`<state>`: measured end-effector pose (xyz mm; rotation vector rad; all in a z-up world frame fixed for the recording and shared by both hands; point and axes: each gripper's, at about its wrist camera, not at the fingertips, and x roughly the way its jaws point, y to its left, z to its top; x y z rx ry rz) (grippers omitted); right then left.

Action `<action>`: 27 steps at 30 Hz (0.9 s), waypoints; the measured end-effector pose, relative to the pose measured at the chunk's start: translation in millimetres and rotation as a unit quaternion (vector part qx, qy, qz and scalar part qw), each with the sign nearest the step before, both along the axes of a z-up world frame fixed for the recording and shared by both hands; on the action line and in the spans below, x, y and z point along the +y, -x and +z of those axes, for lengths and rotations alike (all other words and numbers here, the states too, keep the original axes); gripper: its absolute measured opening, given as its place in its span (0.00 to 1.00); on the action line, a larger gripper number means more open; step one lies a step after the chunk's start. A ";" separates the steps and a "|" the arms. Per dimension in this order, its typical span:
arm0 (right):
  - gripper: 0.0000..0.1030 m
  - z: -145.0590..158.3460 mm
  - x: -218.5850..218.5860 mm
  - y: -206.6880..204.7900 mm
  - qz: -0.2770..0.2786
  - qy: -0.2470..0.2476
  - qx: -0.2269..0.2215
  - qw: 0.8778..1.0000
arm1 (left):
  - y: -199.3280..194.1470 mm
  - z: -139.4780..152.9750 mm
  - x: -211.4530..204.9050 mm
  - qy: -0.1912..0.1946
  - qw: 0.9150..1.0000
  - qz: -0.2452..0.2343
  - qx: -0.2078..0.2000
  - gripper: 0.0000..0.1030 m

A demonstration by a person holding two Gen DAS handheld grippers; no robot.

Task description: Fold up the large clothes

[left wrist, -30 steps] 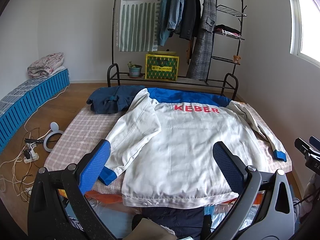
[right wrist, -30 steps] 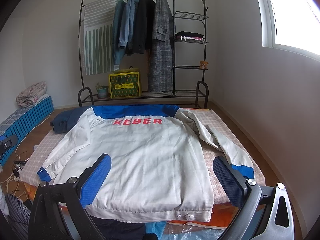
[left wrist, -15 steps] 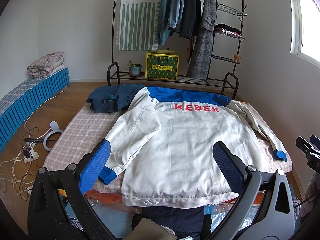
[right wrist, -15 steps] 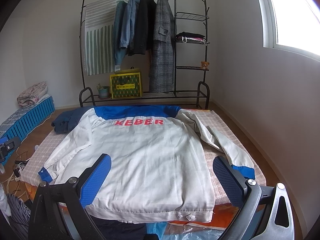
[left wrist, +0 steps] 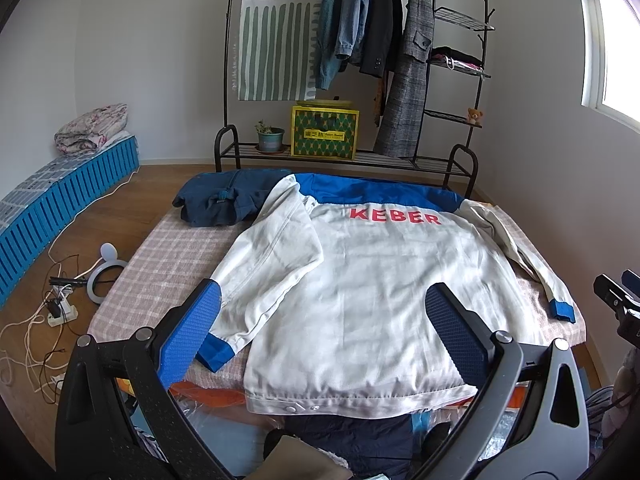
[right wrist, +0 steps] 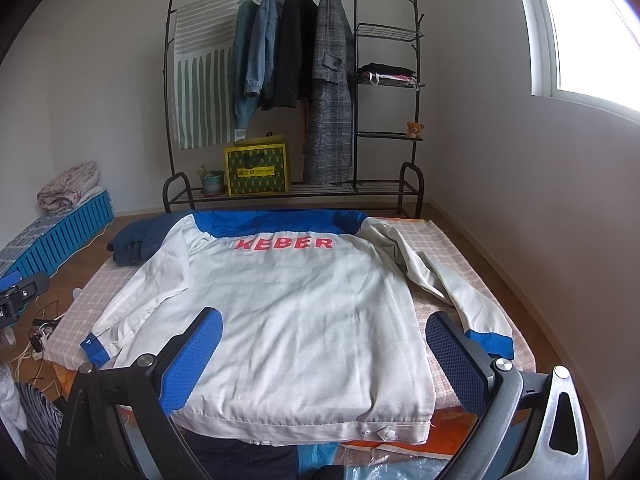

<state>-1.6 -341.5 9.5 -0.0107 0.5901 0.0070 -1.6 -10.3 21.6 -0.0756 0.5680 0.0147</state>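
Note:
A white jacket with a blue yoke and red "KEBER" lettering lies back-up, spread flat on a checked mattress; it also shows in the right wrist view. Its sleeves lie along both sides, each ending in a blue cuff. My left gripper is open and empty, above the hem near the jacket's left side. My right gripper is open and empty, above the hem.
A folded navy garment lies at the mattress's far left corner. A black clothes rack with hung coats stands behind. Cables and a power strip lie on the floor at left. Blue crates line the left wall.
Both grippers drifted very slightly; the jacket has not moved and both grippers stay open.

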 end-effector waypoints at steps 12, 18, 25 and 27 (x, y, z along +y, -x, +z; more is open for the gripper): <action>1.00 -2.1 7.0 -18.6 0.019 -0.006 -0.002 1.000 | -14.8 -11.3 9.9 -0.012 1.000 0.020 0.004 1.00; 1.00 -6.5 18.5 -34.1 0.040 -0.016 0.001 0.999 | -33.7 -21.0 30.2 -0.008 0.999 0.025 0.019 1.00; 1.00 -12.8 35.5 -71.1 0.059 -0.047 -0.004 0.997 | -78.9 -32.3 87.7 0.003 0.998 0.061 0.023 1.00; 1.00 -16.0 39.5 -83.0 0.069 -0.059 -0.008 0.996 | -95.8 -40.1 103.7 -0.004 0.997 0.071 0.026 1.00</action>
